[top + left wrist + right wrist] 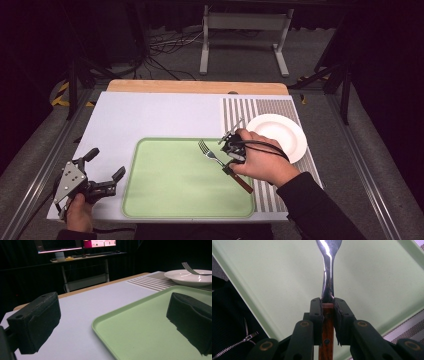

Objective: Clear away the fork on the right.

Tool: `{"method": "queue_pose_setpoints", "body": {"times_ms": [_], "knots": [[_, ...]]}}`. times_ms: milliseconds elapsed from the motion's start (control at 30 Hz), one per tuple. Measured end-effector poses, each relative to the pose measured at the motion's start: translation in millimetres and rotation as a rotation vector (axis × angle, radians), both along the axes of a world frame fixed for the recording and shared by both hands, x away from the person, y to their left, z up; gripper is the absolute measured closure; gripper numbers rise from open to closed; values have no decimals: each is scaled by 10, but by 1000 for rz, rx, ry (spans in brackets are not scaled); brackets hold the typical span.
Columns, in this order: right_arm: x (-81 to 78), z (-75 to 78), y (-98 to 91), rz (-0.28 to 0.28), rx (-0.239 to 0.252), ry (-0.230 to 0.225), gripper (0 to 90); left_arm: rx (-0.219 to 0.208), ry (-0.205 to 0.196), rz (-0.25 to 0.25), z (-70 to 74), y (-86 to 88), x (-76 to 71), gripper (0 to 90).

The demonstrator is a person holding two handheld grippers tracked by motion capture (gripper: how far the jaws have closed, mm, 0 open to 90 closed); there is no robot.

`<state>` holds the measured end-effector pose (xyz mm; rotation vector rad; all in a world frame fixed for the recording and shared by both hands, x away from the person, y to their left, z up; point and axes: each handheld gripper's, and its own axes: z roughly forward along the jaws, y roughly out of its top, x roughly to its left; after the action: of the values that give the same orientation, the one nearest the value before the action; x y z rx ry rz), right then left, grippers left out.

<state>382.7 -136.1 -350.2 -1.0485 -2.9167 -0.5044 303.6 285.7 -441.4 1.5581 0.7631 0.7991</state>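
A fork point(210, 154) with a reddish wooden handle hangs tilted over the right part of a light green tray point(175, 192). My right gripper point(229, 168) is shut on it where the metal neck meets the wood. In the right gripper view the jaws point(327, 303) clamp the handle, and the fork's shiny neck point(329, 272) runs up over the tray point(274, 277). My left gripper point(106, 163) is open and holds nothing at the table's front left, just beside the tray's left rim. Its black pads point(37, 322) stand wide apart.
A white plate point(277, 132) with nothing on it rests on a striped mat point(240, 112) at the right, behind my right hand. The left gripper view shows the plate point(187, 276) past the tray point(150, 335), with the fork's tines point(191, 268) in front. A white sheet point(150, 115) covers the table.
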Motion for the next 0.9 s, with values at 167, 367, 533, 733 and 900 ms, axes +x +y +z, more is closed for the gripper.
{"method": "queue_pose_setpoints", "body": {"times_ms": [167, 367, 533, 733, 900], "knots": [[1, -39, 28, -46, 3, 9, 781, 0, 0, -1, 1, 0, -1, 1], [6, -122, 60, -85, -3, 8, 780, 3, -3, -1, 3, 3, -5, 0], [19, -236, 74, -102, -32, 28, 780, 0, -1, -1, 1, 2, -4, 0], [24, -376, 88, -126, -55, 40, 779, 4, 0, -3, 3, -1, -5, 0], [29, -438, 86, -140, -67, 47, 779, 4, 2, -1, 2, 1, -5, 0]]}}
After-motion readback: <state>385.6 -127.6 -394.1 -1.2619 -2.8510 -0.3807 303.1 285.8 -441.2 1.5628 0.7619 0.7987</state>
